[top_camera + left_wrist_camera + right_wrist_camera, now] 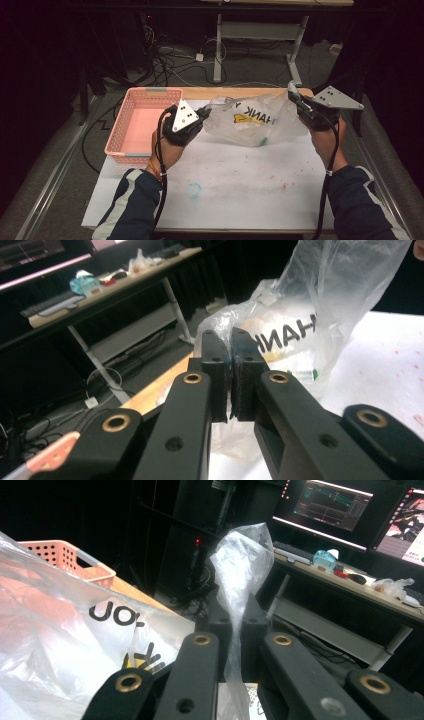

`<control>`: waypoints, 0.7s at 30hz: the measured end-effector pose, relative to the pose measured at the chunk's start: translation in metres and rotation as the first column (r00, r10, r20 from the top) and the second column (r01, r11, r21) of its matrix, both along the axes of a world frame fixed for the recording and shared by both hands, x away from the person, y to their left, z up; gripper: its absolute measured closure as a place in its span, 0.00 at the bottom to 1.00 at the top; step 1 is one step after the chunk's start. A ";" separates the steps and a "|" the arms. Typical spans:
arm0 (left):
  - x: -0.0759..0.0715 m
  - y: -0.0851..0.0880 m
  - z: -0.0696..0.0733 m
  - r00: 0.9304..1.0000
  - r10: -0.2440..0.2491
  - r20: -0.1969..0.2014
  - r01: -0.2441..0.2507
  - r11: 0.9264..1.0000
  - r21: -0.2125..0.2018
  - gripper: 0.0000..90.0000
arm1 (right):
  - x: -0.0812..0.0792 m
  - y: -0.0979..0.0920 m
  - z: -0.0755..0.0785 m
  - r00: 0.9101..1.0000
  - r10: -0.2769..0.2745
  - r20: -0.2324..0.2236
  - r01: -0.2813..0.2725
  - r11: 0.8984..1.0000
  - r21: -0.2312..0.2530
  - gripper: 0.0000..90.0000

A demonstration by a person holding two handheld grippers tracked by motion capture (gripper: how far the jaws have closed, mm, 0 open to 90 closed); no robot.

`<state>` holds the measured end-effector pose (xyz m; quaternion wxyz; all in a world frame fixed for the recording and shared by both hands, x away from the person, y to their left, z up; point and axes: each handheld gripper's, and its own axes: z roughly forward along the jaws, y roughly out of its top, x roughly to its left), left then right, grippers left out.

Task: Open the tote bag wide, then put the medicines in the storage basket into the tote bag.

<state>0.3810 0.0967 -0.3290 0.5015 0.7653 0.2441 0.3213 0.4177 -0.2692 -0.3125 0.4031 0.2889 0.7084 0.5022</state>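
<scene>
A clear plastic bag [250, 120] with black lettering and a yellow mark hangs stretched between my two grippers over the far half of the white table [225, 185]. My left gripper [206, 114] is shut on the bag's left edge; in the left gripper view its jaws [231, 355] are pressed together with the bag [310, 315] billowing behind them. My right gripper [294, 95] is shut on the bag's right handle. In the right gripper view a twisted strip of plastic [240, 555] rises from between the closed jaws of that gripper [235, 615].
An empty pink mesh basket [150, 91] stands at the table's far left corner, just left of my left gripper. Behind the table are a desk frame [260, 35] and cables on the floor [165, 65]. Red and blue stains mark the near tabletop.
</scene>
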 end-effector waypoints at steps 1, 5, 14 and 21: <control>0.002 -0.001 0.001 1.000 0.002 0.005 -0.002 1.000 -0.007 0.94 | 0.002 0.001 0.001 1.000 -0.003 0.001 0.003 1.000 -0.003 1.00; 0.012 -0.007 0.004 1.000 0.007 0.012 -0.007 1.000 -0.008 0.94 | 0.009 0.002 0.003 1.000 -0.017 -0.011 0.017 1.000 -0.003 1.00; 0.045 -0.019 0.018 0.999 0.043 0.002 -0.043 0.999 -0.004 0.94 | 0.029 0.005 0.007 0.998 -0.036 -0.055 0.036 0.999 0.000 1.00; 0.046 -0.020 0.031 0.999 0.041 0.026 -0.040 0.998 -0.040 0.94 | 0.035 0.004 0.011 0.997 -0.043 -0.063 0.046 0.998 0.048 1.00</control>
